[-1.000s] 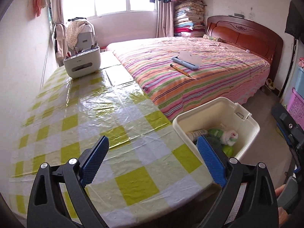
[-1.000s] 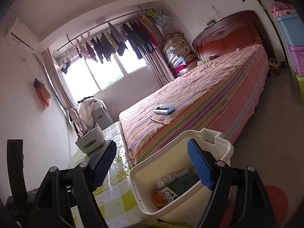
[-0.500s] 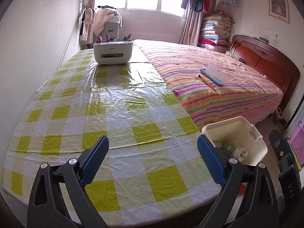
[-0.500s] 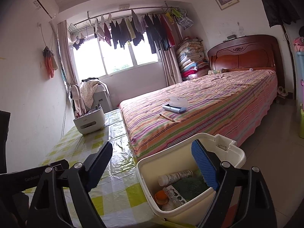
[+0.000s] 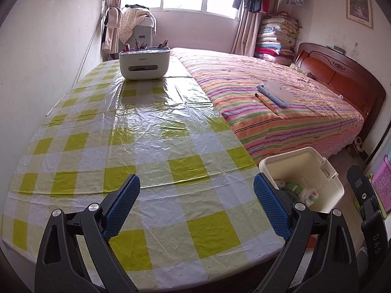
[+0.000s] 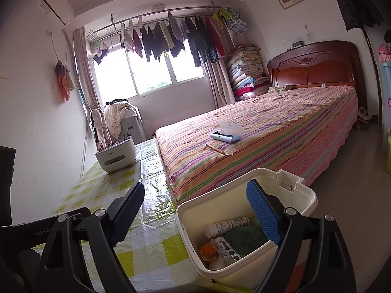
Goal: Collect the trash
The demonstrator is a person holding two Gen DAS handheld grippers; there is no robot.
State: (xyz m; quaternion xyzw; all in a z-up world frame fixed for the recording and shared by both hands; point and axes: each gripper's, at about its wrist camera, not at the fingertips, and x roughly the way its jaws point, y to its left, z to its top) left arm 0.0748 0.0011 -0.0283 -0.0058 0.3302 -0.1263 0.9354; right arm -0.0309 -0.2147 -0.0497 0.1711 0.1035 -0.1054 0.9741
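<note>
The left gripper [image 5: 196, 207], black plastic arms with blue ribbed rubber pads, stands spread wide at the bottom of the left wrist view, with nothing between the pads. It hangs over a table covered with a glossy, wrinkled plastic cloth [image 5: 136, 146] in yellow-green and white squares. At the far end of this cloth, in the upper middle of the frame, sits a white rounded plastic organizer box [image 5: 144, 64] with pens standing in its top. At the lower right of the same frame, just beside the table edge, is the cream plastic trash bin [image 5: 315, 168], rectangular with rounded corners and a small latch on its rim. The right gripper [image 6: 195, 213] is of the same kind and is also spread wide, holding nothing; its right pad appears in front of the bin opening. In the right wrist view the bin [image 6: 188, 219] shows its contents: a white cylindrical bottle [image 6: 226, 225] lying on its side, a dark green fuzzy cloth [image 6: 244, 238], a small orange round thing [image 6: 207, 249] and a flat printed wrapper [image 6: 223, 247]. Behind, a bed with a striped pink and orange cover [image 6: 268, 131] carries a pale blue case [image 6: 226, 134] and a pencil [image 6: 216, 149].
</note>
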